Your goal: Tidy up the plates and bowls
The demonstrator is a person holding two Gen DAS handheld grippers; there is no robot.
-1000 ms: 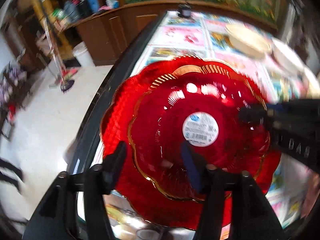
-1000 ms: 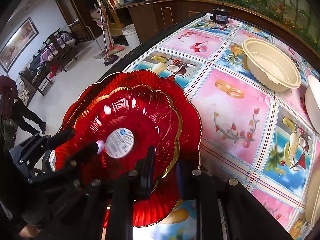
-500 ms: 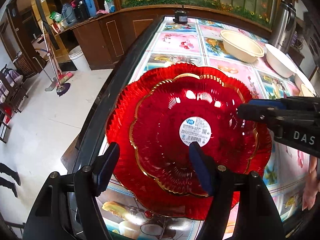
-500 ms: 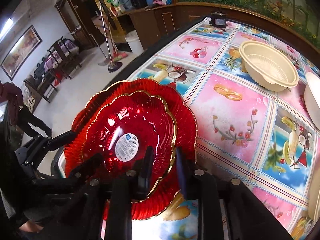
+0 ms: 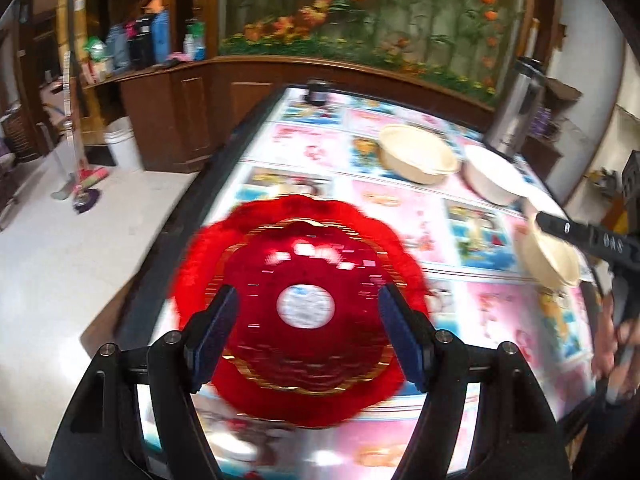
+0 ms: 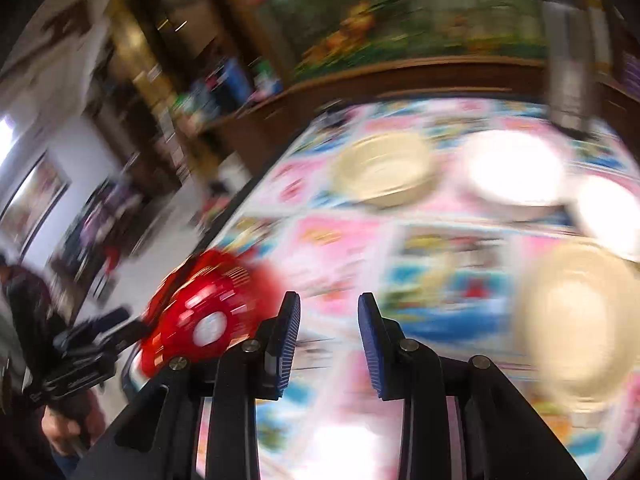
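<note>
Red scalloped glass plates [image 5: 304, 280], gold-rimmed and ribbed, sit nested on the glossy picture tablecloth [image 5: 420, 216]; the left gripper [image 5: 308, 328] and right gripper [image 6: 329, 344] both gape, holding nothing.

Dark wood counter [image 5: 172, 120], white floor [image 5: 60, 260], floral mural [image 5: 372, 12].

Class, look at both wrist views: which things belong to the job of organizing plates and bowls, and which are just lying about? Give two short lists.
Part of the job:
- stacked red glass scalloped plates
- cream plastic bowl, far side of table
- white bowl beside it
- cream bowl at right edge

Just lying about:
- steel thermos flask
- white bucket on floor
- mop
</note>
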